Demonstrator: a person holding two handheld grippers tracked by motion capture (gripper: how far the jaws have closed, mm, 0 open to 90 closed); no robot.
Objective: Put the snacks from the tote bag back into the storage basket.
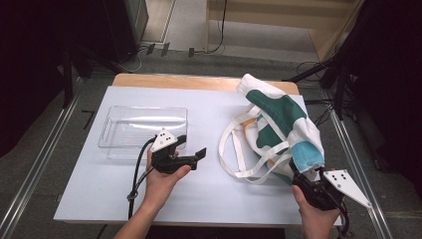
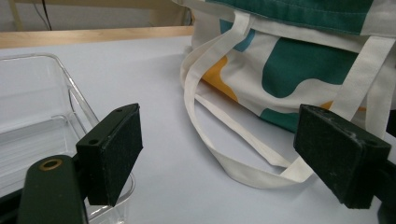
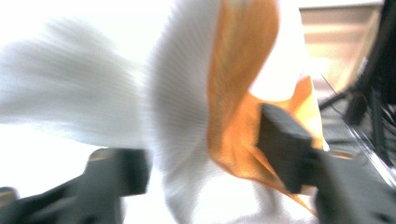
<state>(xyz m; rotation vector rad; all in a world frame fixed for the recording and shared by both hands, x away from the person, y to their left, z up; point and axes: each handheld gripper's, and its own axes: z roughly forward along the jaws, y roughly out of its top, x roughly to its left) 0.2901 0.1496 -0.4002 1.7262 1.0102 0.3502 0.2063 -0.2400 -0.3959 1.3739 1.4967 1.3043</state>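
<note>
High view: my left tongs (image 1: 193, 145) lie near the centre of the frame, held low over the white bench (image 1: 209, 194), their jaws pointing toward the right. Just to their upper left sits a clear plastic tray (image 1: 112, 130), and the near jaw lies at its front corner. At the right of the frame is the tote bag (image 1: 283, 124), white cloth with teal, light blue and orange patches. It is bunched and lifted at its lower right end, and its white straps (image 1: 234, 167) loop out onto the bench toward the centre. My right tongs (image 1: 298, 174) meet the bag's lower right edge, near the bottom right of the frame.

Left gripper view: the two black jaws of my left tongs (image 2: 219, 163) stand well apart with only bare bench and a strap loop (image 2: 243, 172) beyond them; nothing lies between the pads. The tray wall (image 2: 79, 100) is at the left of the frame and the bag (image 2: 299, 65) at the upper right.

Right gripper view: the picture is blurred. A fold of the bag (image 3: 196, 121), white with an orange panel, hangs between the jaws of my right tongs (image 3: 205, 158). The jaws are parted, and I cannot tell whether the pads press on the cloth.
</note>
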